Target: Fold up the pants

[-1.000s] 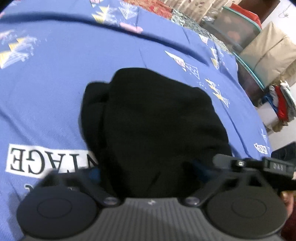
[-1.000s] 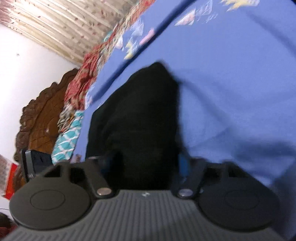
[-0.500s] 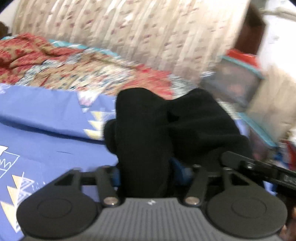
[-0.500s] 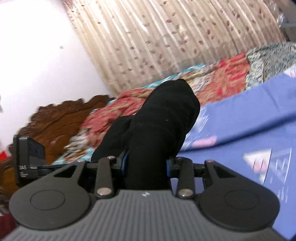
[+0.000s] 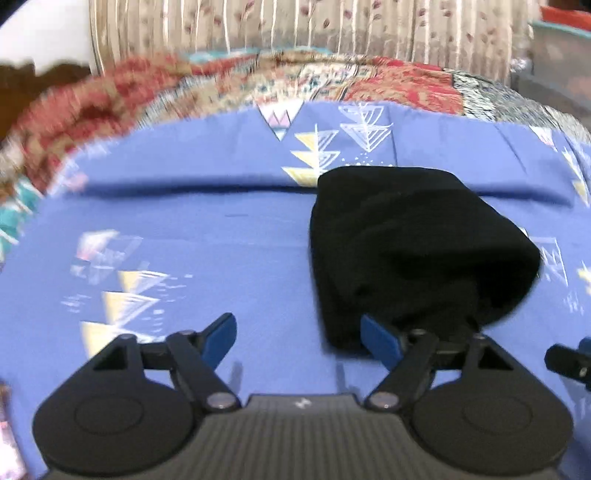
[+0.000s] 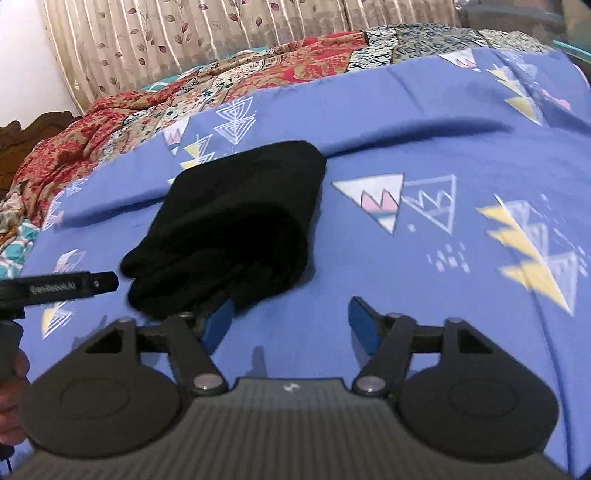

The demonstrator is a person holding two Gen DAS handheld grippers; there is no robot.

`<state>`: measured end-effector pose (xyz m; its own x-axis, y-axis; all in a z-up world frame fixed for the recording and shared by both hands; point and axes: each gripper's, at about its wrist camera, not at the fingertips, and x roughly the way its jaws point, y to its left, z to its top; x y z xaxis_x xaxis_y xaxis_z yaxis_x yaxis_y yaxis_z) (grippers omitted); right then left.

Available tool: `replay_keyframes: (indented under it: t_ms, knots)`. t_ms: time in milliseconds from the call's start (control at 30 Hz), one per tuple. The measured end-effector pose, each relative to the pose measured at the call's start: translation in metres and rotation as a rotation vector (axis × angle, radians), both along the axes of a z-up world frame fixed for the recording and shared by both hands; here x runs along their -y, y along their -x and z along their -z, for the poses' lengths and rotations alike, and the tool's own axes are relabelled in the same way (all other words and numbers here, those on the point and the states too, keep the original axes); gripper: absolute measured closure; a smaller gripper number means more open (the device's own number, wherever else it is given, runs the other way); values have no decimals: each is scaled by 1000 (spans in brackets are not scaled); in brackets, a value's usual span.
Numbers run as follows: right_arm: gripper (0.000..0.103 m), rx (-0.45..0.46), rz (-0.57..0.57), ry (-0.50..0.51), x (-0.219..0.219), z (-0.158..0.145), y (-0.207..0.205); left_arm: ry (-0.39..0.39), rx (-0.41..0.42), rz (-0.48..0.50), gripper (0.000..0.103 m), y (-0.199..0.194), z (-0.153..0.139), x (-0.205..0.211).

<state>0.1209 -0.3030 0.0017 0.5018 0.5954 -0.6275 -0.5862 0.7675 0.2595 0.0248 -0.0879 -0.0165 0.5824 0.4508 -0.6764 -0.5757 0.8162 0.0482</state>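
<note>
Left wrist view: looks down over the left claw (image 5: 297,332) onto a bed covered by a blue sheet (image 5: 221,240) printed with white, yellow and pink triangles. Just been opening, and now spread wide, blue pads well apart, with only bare sheet in the gap. Grips nothing.

Off to the right of that gap, black pants (image 5: 413,251), folded into a compact, thick bundle and resting on the sheet. Near edge of the bundle partly hidden behind the right-hand finger (image 5: 380,341) of this claw; cannot tell whether touching or merely in front. Far edge reaching up to a long crease across the sheet. Beyond the sheet, a red and beige patterned quilt (image 5: 369,85), then a striped, leaf-printed curtain (image 5: 295,22). Left part of this view blurred.

Right wrist view: looks down over the right claw (image 6: 291,319) at the same bundle, here lying to the left of centre. Also just been opening, and likewise parted wide over bare blue sheet, holding nothing. Left-hand finger (image 6: 218,321) overlapping the bundle's near end, where the layers show as loose, rounded folds; contact impossible to judge. Top of the bundle smooth and flat, its far corner meeting the crease. At the left edge, the dark body of the other tool poking in just beside the pants, with part of a hand (image 6: 13,373) below it. Behind, quilt, curtain and a carved wooden headboard (image 6: 22,133).
</note>
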Motion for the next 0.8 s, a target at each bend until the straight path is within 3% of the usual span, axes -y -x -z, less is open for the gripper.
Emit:
replay_keyframes:
  t_ms: [33, 100, 233, 400, 800]
  knots:
    - [20, 5, 2, 2, 3, -5, 8, -20, -1, 1, 5, 11, -6, 12]
    - [15, 12, 25, 10, 2, -11, 25, -50, 2, 6, 0, 24, -22, 28]
    - [11, 25, 46, 23, 19, -26, 62, -73, 8, 34, 0, 56, -43, 61]
    - [10, 14, 52, -9, 48, -40, 102, -24, 9, 42, 0, 91, -61, 88]
    - [10, -27, 7, -33, 65, -40, 161, -56, 21, -7, 0, 138, -69, 120]
